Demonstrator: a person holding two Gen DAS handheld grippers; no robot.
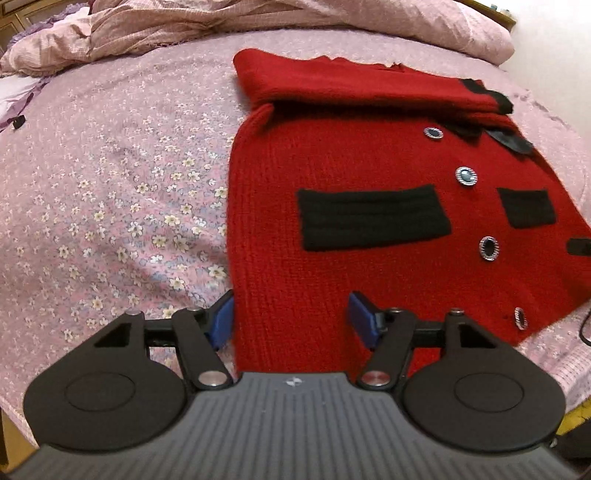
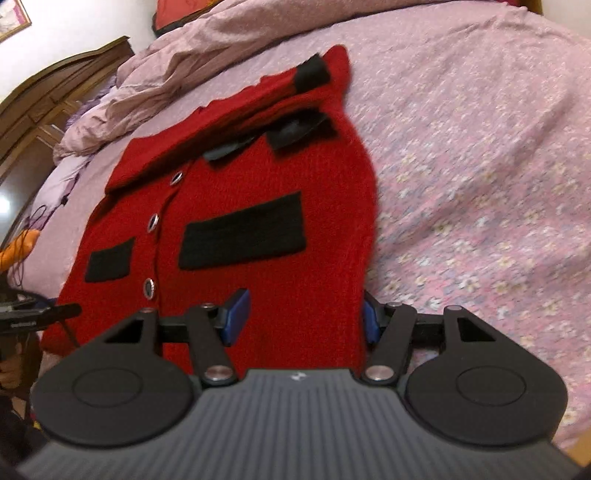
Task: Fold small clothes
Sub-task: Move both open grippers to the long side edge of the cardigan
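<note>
Red knitted cardigan (image 1: 369, 266) with black pocket patches, silver-rimmed buttons: flat on pink floral bedsheet (image 1: 110, 206), sleeves folded across top. Left gripper (image 1: 291, 317) part-open, blue pads straddling cardigan's near-left hem corner, not pinching. Right gripper (image 2: 303, 317) part-open astride near-right corner, nothing held. Judgement: pinch both corners evenly, lift together, fold hem toward collar. Crumpled pink quilt (image 1: 258, 26) beyond cardigan; black cable (image 1: 585, 328) beside hem, possible snag.
</note>
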